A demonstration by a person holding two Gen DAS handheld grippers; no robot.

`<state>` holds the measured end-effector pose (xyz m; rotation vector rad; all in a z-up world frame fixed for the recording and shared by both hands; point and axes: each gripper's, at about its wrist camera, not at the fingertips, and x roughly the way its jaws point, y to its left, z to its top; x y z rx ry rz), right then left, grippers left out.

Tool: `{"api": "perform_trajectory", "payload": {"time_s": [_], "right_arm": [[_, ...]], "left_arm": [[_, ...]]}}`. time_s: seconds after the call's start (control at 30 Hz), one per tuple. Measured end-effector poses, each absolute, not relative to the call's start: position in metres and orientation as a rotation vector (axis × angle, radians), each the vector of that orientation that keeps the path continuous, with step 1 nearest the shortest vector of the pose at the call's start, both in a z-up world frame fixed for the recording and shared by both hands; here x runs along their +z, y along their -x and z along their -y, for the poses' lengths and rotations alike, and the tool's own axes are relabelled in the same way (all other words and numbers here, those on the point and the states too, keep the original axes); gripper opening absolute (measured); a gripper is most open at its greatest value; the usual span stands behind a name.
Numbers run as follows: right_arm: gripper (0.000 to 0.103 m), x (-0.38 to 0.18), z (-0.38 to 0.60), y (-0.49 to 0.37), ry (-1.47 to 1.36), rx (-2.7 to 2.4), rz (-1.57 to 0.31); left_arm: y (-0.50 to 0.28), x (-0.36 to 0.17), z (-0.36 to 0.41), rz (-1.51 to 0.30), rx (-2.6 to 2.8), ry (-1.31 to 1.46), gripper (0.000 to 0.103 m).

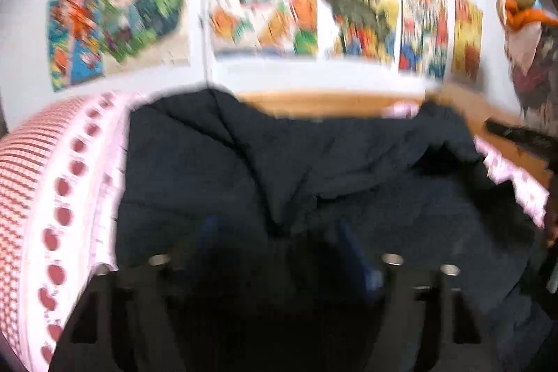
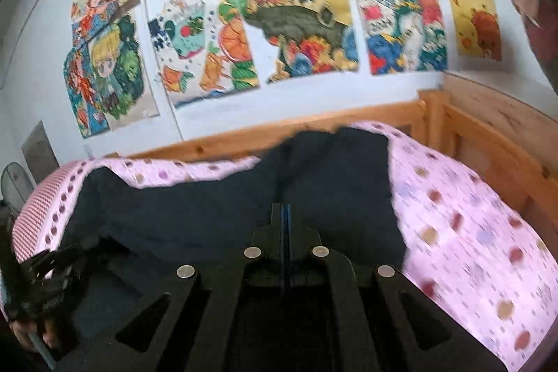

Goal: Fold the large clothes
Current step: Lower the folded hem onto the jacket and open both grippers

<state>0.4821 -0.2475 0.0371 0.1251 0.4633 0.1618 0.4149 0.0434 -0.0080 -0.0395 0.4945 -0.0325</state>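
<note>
I've got both grippers over the bed w/ the dark navy garment (image 2: 244, 208) spread rumpled across the pink dotted sheet (image 2: 470, 232), its far edge up near the wooden bed frame (image 2: 488, 142). My left gripper (image 1: 279, 232) is blurry, but its two fingers stand wide apart, so jaws open, nothing pinched; the dark cloth lies under and ahead of them. In the right wrist view my right gripper (image 2: 283, 215) has its jaws closed tight, pads flat together, and I can't see any cloth caught btwn them; it hangs just over the garment's middle. The left gripper also shows at the lower left edge of that view, held in a hand (image 2: 31, 333). Colourful drawings (image 2: 296, 23) cover the white wall behind the bed.
</note>
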Motion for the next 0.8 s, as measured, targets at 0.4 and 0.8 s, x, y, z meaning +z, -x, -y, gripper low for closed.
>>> {"api": "perform_trajectory", "payload": {"time_s": [0.4, 0.8], "right_arm": [[0.002, 0.003, 0.188, -0.520, 0.026, 0.300, -0.612], [0.002, -0.052, 0.207, -0.531, 0.007, 0.369, -0.713]], "left_arm": [[-0.490, 0.022, -0.026, -0.554, -0.136, 0.094, 0.079], [-0.500, -0.053, 0.004, -0.631, -0.121, -0.137, 0.081]]}}
